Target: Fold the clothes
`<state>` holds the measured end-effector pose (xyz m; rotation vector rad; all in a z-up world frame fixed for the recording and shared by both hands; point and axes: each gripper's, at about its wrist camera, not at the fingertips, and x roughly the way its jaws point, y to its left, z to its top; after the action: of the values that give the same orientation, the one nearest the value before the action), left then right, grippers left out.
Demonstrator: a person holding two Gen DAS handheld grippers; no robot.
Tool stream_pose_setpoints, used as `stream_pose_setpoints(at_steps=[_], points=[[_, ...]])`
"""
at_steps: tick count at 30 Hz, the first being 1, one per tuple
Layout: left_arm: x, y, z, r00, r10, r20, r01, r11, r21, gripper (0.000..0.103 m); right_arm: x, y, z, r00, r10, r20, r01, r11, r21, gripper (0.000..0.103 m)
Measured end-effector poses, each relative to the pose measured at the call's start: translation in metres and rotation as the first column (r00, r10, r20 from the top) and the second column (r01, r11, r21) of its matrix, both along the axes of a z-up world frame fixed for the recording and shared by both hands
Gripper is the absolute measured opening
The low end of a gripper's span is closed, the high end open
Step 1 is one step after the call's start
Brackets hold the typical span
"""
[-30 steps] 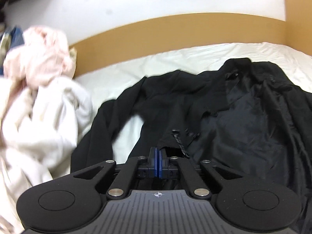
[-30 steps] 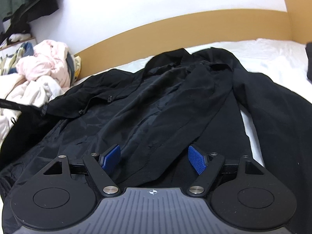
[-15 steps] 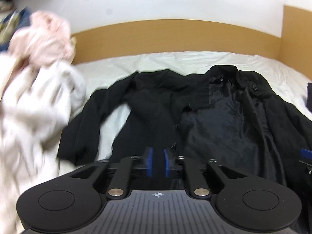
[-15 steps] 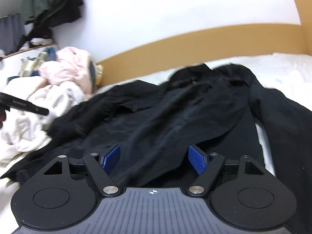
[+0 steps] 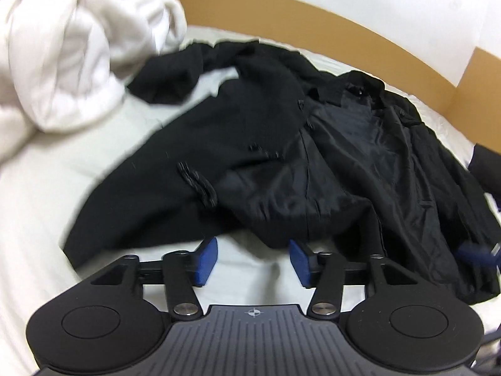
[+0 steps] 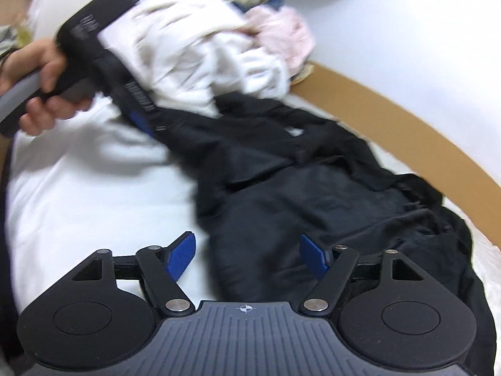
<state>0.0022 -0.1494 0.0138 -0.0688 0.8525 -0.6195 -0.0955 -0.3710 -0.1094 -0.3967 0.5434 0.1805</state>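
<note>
A black coat lies spread out on the bed, with its shiny inside showing. The left claw is spread wide, holding nothing, over the white sheet just by the coat's bottom edge. The right claw is spread wide too, empty, over the coat. A pile of white and pink clothes sits near the wooden headboard.

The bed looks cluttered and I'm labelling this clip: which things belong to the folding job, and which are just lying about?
Part of the job:
- black coat, spread open on the bed
- left gripper, fingers open, nothing held
- right gripper, fingers open, over the coat's edge

Just lying about:
- white clothes pile
- pink garment
- white bedsheet
- wooden headboard
</note>
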Motion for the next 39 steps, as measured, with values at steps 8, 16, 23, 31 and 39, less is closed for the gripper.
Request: stream_pose_setpoints(at_steps=[8, 16, 23, 31, 39], points=[[0.033, -0.007, -0.012, 0.975, 0.160, -0.152, -0.188, 0.962, -0.196, 0.006, 0.015, 0.027, -0.011, 0.970, -0.244, 0.000, 0.242, 0.963, -0.119, 0.003], [0.014, 0.035, 0.002, 0.988, 0.039, -0.148, -0.078, 0.960, -0.270, 0.006, -0.033, 0.007, 0.045, 0.977, -0.211, 0.019, 0.211, 0.977, -0.039, 0.003], [-0.011, 0.064, -0.006, 0.991, 0.024, -0.130, -0.056, 0.967, -0.250, 0.006, -0.050, -0.003, 0.046, 0.987, -0.136, -0.089, 0.138, 0.990, 0.009, 0.003], [-0.019, 0.093, 0.004, 0.996, -0.025, -0.080, 0.014, 0.991, -0.134, 0.009, -0.066, -0.024, 0.056, 0.993, -0.103, -0.063, 0.112, 0.979, 0.169, 0.004], [-0.015, 0.113, 0.006, 0.996, 0.075, 0.055, -0.074, 0.997, -0.021, 0.032, -0.046, -0.055, 0.082, 0.984, -0.175, -0.032, 0.175, 0.920, 0.350, 0.021]])
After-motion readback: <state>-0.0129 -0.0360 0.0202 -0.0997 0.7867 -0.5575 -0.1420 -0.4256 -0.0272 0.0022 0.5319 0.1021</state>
